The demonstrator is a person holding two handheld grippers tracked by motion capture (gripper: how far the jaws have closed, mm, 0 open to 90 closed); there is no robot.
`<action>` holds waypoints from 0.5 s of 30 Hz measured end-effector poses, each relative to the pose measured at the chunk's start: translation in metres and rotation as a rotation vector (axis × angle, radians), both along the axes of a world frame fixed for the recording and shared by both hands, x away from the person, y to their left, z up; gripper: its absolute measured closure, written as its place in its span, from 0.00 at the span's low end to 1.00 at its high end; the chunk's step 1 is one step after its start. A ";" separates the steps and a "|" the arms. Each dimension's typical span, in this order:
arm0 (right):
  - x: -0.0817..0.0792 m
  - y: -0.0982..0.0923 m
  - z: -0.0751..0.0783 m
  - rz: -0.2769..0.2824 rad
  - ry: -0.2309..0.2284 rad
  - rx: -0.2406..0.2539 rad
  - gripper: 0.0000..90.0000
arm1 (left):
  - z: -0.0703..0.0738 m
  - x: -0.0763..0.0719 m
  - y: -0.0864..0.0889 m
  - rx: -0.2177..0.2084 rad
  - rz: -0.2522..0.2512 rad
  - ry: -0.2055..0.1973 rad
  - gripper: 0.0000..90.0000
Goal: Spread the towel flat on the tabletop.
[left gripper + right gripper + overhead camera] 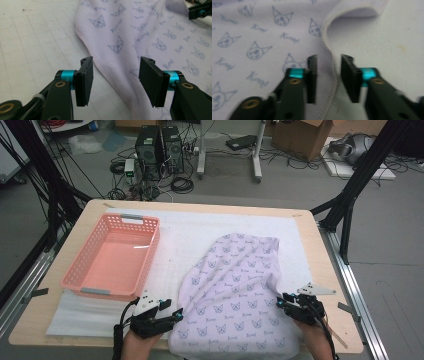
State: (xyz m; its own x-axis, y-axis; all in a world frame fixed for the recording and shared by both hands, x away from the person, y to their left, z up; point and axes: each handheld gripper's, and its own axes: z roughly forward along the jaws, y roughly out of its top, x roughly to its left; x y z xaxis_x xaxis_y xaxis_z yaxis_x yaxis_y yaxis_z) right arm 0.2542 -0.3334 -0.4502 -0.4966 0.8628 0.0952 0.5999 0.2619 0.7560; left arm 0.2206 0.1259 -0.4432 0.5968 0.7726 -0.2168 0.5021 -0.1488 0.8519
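A pale lilac cloth [235, 290] printed with small cat faces lies spread on the right half of the worktop [320, 245], over a white gridded mat [180, 240]. Its far end reaches toward the middle of the mat and its near end hangs at the worktop's front edge, between the person's two hands. The fabric lies loosely, with soft folds running along its length.

The left tongs [176, 314] sit at the cloth's near left edge. In the left gripper view the left tongs [116, 75] stand wide apart, and the cloth's hemmed edge [107, 72] runs between the pads without either pad pressing on it; the mat shows to the left of the hem.

The right tongs [280, 302] are at the cloth's near right edge. In the right gripper view the right tongs [329, 77] are narrowly parted, with the stitched hem [333, 75] running up through the gap. The pads stand close on either side of the hem but do not clamp it. That view is slightly blurred.

A pink plastic basket [75, 275] stands on the left part of the worktop, well apart from the cloth.
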 end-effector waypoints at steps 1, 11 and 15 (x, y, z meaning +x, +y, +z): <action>-0.001 -0.003 0.001 0.001 0.013 0.006 0.97 | 0.001 0.004 0.000 -0.003 0.004 -0.003 0.50; -0.061 -0.059 0.009 -0.011 0.090 -0.004 0.96 | 0.002 0.033 -0.013 -0.042 -0.001 0.006 0.47; -0.059 -0.059 0.013 -0.025 0.034 0.013 0.75 | 0.003 0.045 -0.017 -0.037 0.011 0.012 0.47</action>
State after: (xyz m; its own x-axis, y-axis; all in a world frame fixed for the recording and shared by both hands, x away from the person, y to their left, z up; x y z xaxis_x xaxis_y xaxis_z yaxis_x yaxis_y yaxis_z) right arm 0.1950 -0.3920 -0.4371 -0.4707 0.8737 0.1230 0.6318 0.2365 0.7382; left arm 0.2655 0.1088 -0.4406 0.5857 0.7703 -0.2521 0.5133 -0.1118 0.8509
